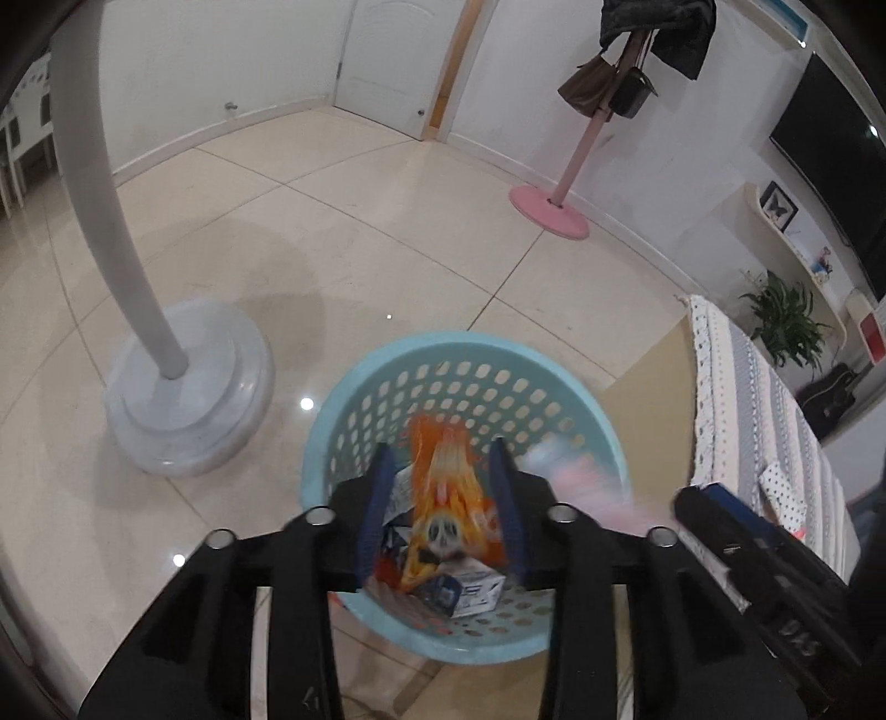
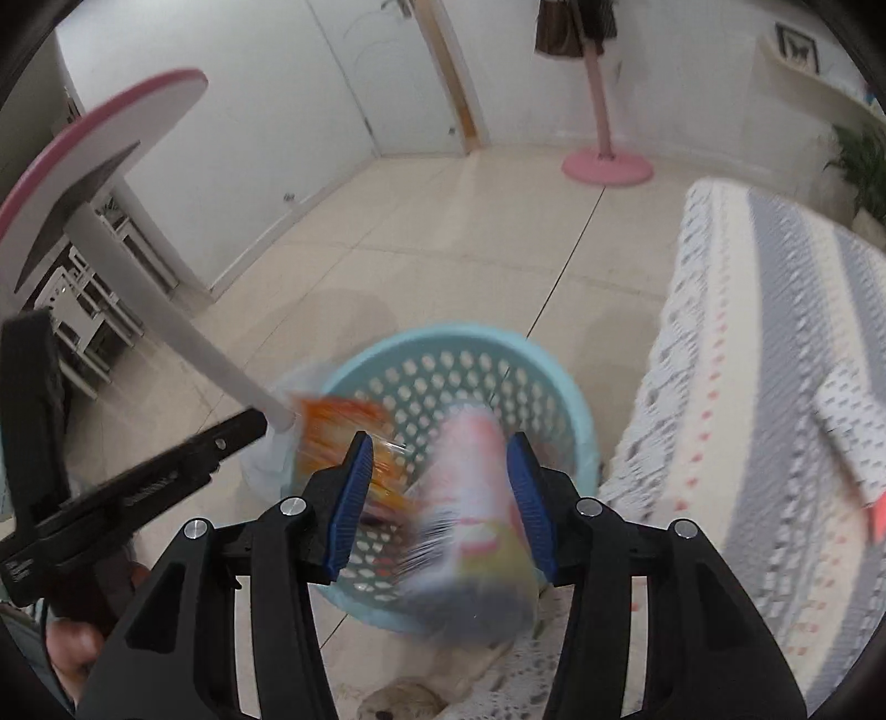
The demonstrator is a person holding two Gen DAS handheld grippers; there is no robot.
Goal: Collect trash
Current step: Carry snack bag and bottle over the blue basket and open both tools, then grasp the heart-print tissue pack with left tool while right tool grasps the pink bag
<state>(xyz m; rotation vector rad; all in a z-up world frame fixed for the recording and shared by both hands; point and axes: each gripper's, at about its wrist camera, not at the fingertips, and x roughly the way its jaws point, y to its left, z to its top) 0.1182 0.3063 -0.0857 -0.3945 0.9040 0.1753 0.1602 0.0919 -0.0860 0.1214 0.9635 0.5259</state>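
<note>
A pink coat stand rises from its round base on the pale tiled floor, with bags and a dark coat hung at its top, near a white door. A white pedestal base stands to the left, a striped crocheted cover lies to the right, and beyond it what looks like a potted plant under a dark television.

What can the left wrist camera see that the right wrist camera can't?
Only the left wrist view shows the round grey stand base on the floor, the black flat television on the wall, and small blue-and-white cartons lying in the basket. Only the right wrist view shows the round pink-edged tabletop and a blurred pink-and-white packet between the right gripper fingers. Both show the light-blue perforated plastic basket, the orange snack wrapper, the pink coat stand and the striped knitted cloth.
</note>
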